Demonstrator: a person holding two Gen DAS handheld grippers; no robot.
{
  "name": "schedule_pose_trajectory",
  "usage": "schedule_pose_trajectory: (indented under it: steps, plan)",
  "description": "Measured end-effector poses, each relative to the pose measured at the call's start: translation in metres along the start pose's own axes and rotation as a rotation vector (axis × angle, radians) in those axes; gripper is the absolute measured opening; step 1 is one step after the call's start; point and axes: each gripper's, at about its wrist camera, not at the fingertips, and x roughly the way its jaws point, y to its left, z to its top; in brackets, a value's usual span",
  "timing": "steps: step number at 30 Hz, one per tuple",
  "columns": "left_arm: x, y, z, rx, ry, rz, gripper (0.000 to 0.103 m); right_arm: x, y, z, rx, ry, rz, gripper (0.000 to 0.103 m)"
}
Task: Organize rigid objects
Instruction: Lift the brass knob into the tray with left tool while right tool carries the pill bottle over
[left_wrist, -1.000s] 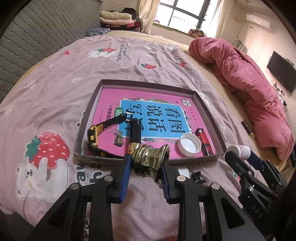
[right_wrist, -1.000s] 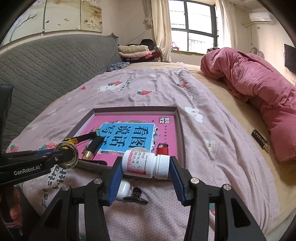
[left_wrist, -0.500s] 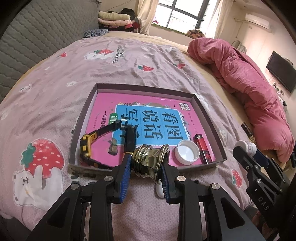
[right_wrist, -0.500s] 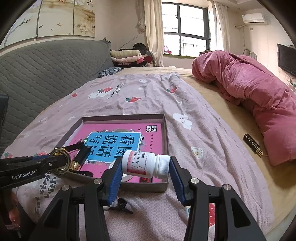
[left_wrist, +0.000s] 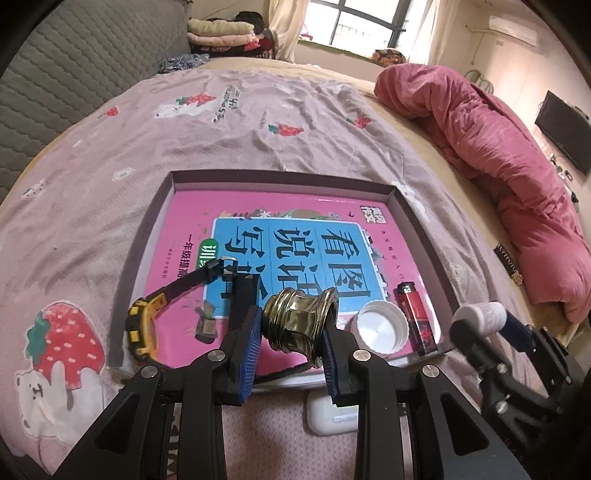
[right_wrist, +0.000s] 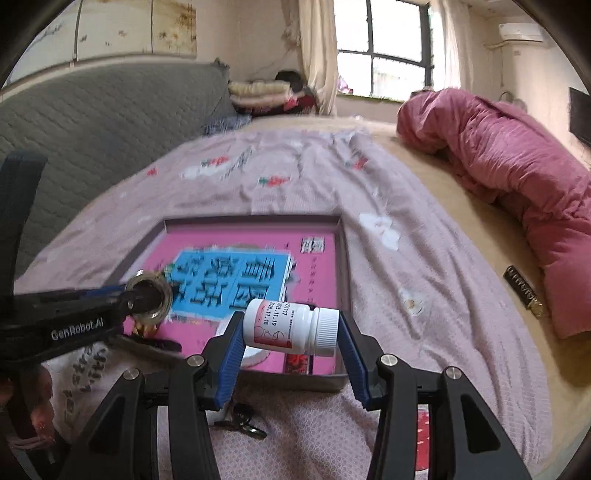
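Mauve cotton printed with strawberries and bears covers the bed (left_wrist: 258, 122), with a grey quilted headboard (left_wrist: 74, 74) on the left, a rolled pink duvet (left_wrist: 480, 147) on the right and a window (left_wrist: 354, 18) behind. In the left wrist view one shallow grey tray (left_wrist: 147, 236) lies on the bed holding one pink book (left_wrist: 295, 236), one yellow-and-black watch (left_wrist: 144, 325), one white cap (left_wrist: 380, 328) and one red lighter (left_wrist: 415, 317). The left gripper (left_wrist: 291, 339) hangs over the tray's near edge, its two blue-padded fingers (left_wrist: 249, 350) narrowly clamped on one brass fitting (left_wrist: 299, 325). One white earbud case (left_wrist: 328, 417) lies on the bed just outside the tray.

From the right wrist camera, the same tray (right_wrist: 343, 266) sits ahead, somewhat blurred. The right gripper (right_wrist: 291, 332) holds one white pill bottle (right_wrist: 291, 328) crosswise between its fingers (right_wrist: 231, 354), above the tray's near right corner. One set of dark keys (right_wrist: 240, 421) lies on the bed beneath, and one black-and-gold bar (right_wrist: 522, 291) lies near the duvet.
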Motion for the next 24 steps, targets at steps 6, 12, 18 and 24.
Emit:
schedule_pose_trajectory:
  steps: [6, 12, 18, 24]
  plan:
    - [0.015, -0.008, 0.000, 0.019, 0.026, -0.007, 0.030, 0.016, 0.002, -0.005, -0.017, 0.049, -0.010, 0.049]
    - [0.024, -0.014, -0.001, 0.030, 0.041, -0.009, 0.030, 0.025, 0.001, -0.010, -0.020, 0.080, -0.008, 0.050]
    - [0.030, -0.013, -0.003, 0.025, 0.061, -0.012, 0.031, 0.028, 0.000, -0.015, -0.022, 0.096, -0.004, 0.050]
    - [0.034, -0.011, -0.007, 0.021, 0.076, -0.013, 0.031, 0.031, 0.002, -0.014, -0.022, 0.106, 0.008, 0.050]
